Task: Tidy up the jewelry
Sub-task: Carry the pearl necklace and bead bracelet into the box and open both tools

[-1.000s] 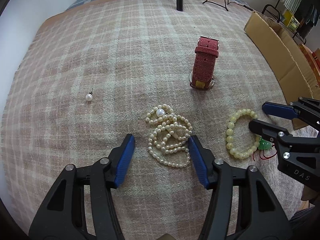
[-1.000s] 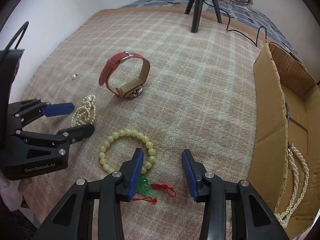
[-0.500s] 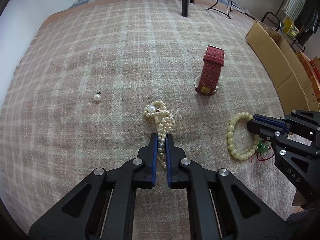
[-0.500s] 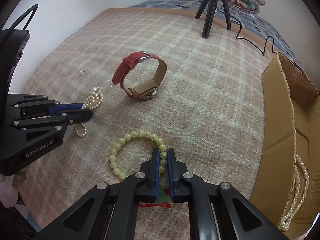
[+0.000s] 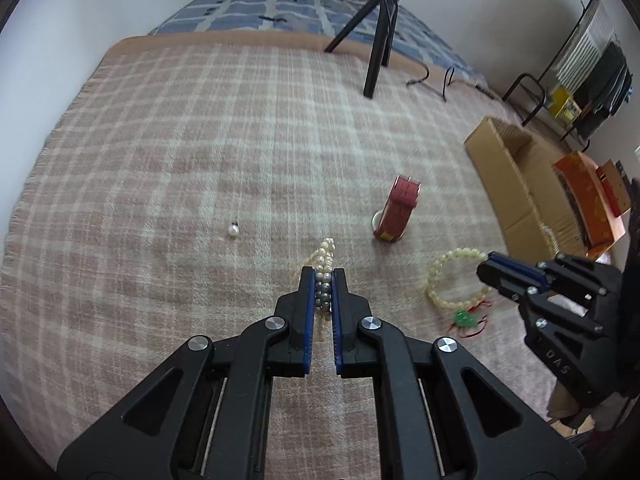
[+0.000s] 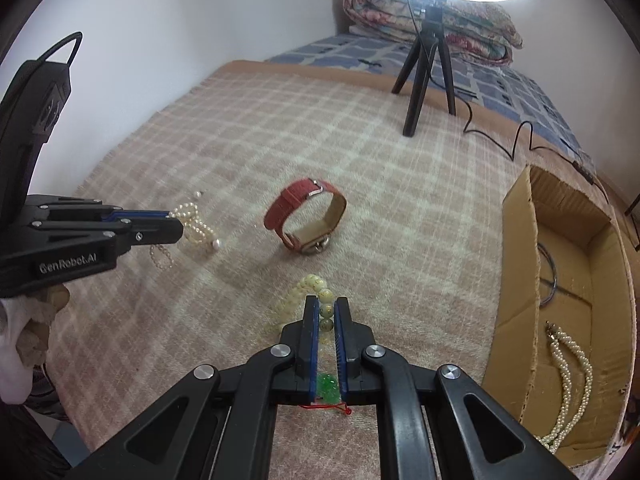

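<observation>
My left gripper (image 5: 323, 276) is shut on a cream pearl necklace (image 5: 323, 256) and holds it lifted off the plaid blanket; the strands dangle from it in the right wrist view (image 6: 196, 228). My right gripper (image 6: 326, 308) is shut on a pale yellow bead bracelet (image 6: 310, 286) with a green charm (image 6: 329, 386) and red cord, raised off the blanket. In the left wrist view the bracelet (image 5: 444, 276) hangs from the right gripper (image 5: 490, 262). A red watch (image 6: 306, 216) stands on the blanket between them. A single pearl earring (image 5: 233, 230) lies to the left.
An open cardboard box (image 6: 520, 264) sits at the right with another pearl necklace (image 6: 568, 364) inside. A black tripod (image 6: 424, 80) with a ring light stands at the far end of the bed. An orange box (image 5: 588, 196) lies beyond the cardboard box.
Both grippers, open one second ago, closed on the necklace and the bracelet half a second ago. Both have since lifted with their pieces and tilted upward.
</observation>
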{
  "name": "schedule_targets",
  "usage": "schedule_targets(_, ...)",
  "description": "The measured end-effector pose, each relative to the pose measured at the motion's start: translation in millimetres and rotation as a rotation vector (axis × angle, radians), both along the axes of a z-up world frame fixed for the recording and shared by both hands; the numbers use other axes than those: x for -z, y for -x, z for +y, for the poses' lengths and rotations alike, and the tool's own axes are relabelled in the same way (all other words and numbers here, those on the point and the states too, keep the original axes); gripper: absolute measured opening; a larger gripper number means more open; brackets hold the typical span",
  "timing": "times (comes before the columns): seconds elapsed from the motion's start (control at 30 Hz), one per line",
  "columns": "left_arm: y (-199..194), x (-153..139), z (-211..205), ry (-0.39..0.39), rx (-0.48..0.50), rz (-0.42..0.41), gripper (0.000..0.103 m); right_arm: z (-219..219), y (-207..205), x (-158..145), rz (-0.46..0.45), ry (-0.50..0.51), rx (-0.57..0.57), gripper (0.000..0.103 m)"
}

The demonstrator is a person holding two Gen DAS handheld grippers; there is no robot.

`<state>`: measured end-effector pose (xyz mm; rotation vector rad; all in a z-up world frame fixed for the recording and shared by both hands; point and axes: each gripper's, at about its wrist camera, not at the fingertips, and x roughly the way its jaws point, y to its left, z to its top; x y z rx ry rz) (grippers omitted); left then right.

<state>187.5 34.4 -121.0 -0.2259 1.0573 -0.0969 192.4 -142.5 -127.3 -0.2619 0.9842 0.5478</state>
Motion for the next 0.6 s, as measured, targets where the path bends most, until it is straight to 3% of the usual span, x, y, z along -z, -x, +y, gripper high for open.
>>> schedule_targets(0.3, -2, -37, 16, 0.06, -0.034, -0.078, 0.005, -5, 3, -21, -0.049, -0.038, 0.012, 0.005)
schedule_targets(0.6, -1, -59, 5, 0.079, -0.014, -0.127, 0.005, -18, 9, -55, -0.107, -0.109, 0.031, 0.005)
